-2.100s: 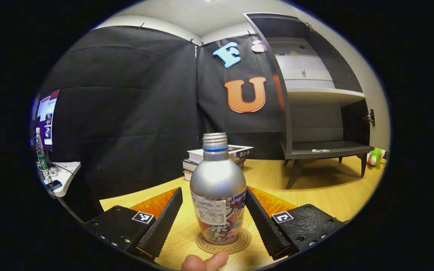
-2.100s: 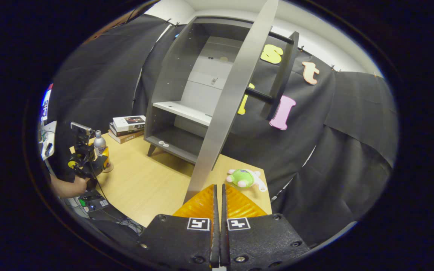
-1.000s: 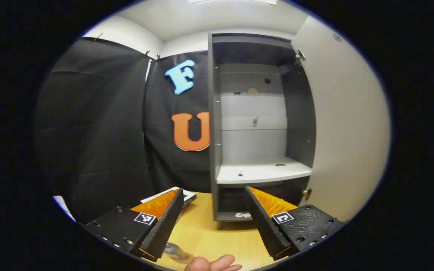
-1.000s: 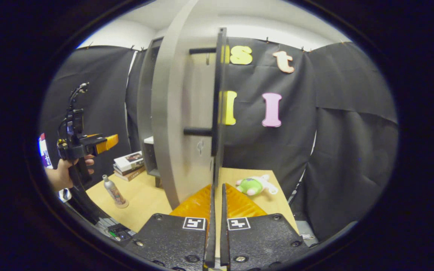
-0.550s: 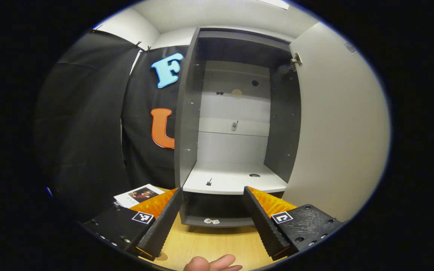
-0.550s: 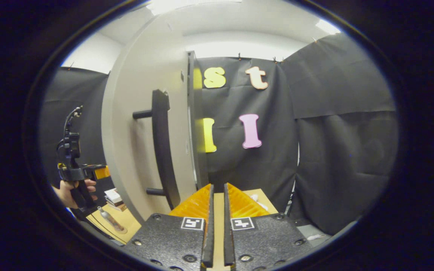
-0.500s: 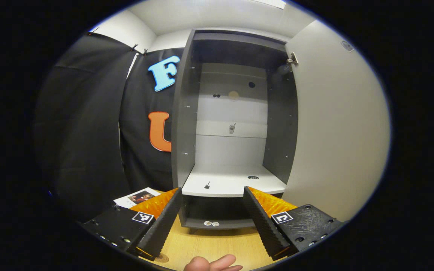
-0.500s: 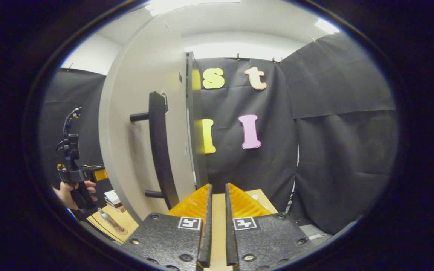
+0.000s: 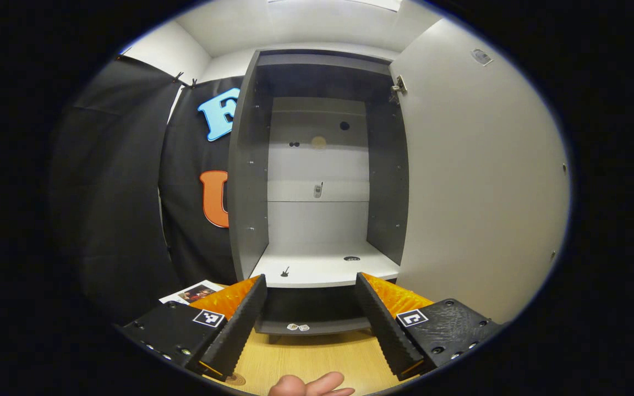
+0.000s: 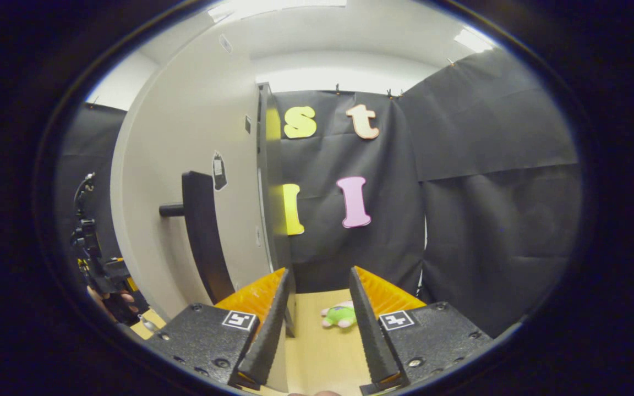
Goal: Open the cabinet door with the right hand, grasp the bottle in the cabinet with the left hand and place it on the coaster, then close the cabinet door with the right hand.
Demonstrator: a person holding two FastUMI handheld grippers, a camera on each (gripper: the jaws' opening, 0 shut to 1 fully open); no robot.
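The grey cabinet [image 9: 248, 181] stands open in the left gripper view, with a bare white shelf [image 9: 322, 270] inside. Its door [image 9: 476, 187] hangs open on the right. My left gripper [image 9: 311, 276] is open and holds nothing, facing the cabinet from above the table. A sliver of the round coaster [image 9: 235, 378] peeks past its left finger. In the right gripper view the door's outer face [image 10: 185, 148] and black bar handle [image 10: 202, 236] fill the left side. My right gripper [image 10: 320, 272] is open, its left finger beside the door's free edge [image 10: 266, 187].
Books [image 9: 193, 291] lie left of the cabinet on the wooden table [image 9: 317, 357]. A green plush toy [image 10: 340, 316] lies on the table beyond my right fingers. A hand holding the left gripper [image 10: 97, 264] shows far left of the door.
My left gripper has let go of the bottle on the coaster, risen and turned to face the cabinet. My right gripper has gone from shut to open beside the door's edge.
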